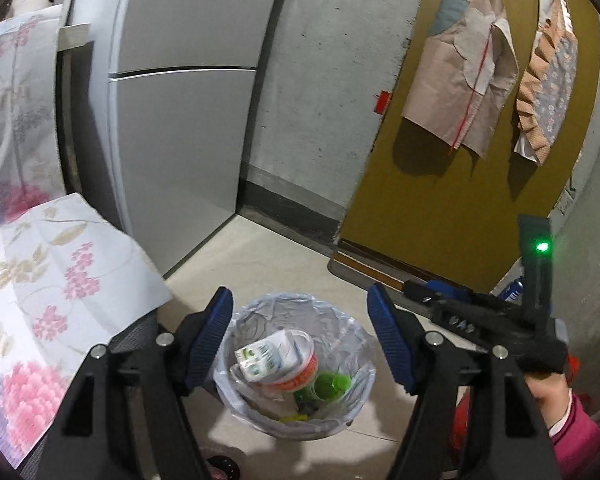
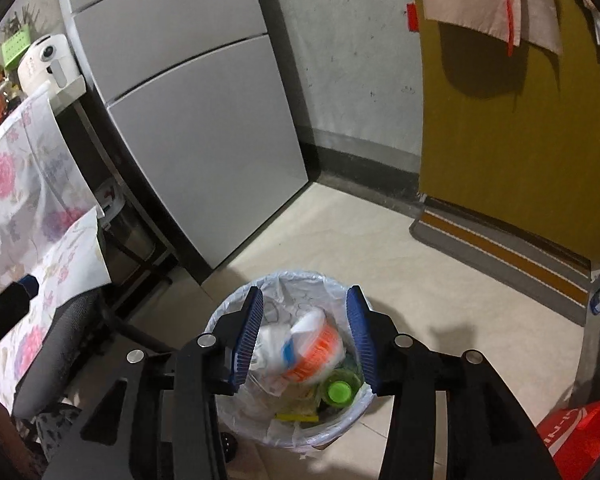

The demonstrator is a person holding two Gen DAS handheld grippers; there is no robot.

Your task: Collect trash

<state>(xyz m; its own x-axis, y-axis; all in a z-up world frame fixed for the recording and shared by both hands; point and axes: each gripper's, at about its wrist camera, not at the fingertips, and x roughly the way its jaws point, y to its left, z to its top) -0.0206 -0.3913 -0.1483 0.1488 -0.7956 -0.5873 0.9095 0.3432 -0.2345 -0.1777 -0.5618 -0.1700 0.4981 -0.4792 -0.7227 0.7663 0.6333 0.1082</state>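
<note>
A: Trash bin (image 1: 342,428) on the tiled floor (image 1: 260,264), lined with a clear bag, near the corner where the grey fridge (image 1: 180,140) meets the concrete wall.

B: What lies in it?

A: An instant noodle cup (image 1: 300,376) with an orange band, a small white carton (image 1: 260,360) on top of it, and a green bottle (image 1: 332,386) beside the cup. Some yellow scrap at the bottom; I cannot tell what it is.

B: And the left gripper (image 1: 300,344)?

A: Above the bin, its blue fingers (image 1: 210,340) wide apart, nothing between them.

B: The right gripper (image 2: 306,336)?

A: Also over the bin, fingers (image 2: 248,336) parted with nothing pressed between them. In its own view the white litter (image 2: 276,344) and the cup below are blurred. In the left wrist view a hand (image 1: 548,392) in a pink sleeve holds that gripper at the right edge.

B: Anything around?

A: A floral cloth (image 1: 40,300) over a chair (image 2: 56,344) to the left of the bin, a yellow door (image 1: 460,200) with aprons (image 1: 464,76) hung on it, and a red bag (image 2: 580,436) at the right.
</note>
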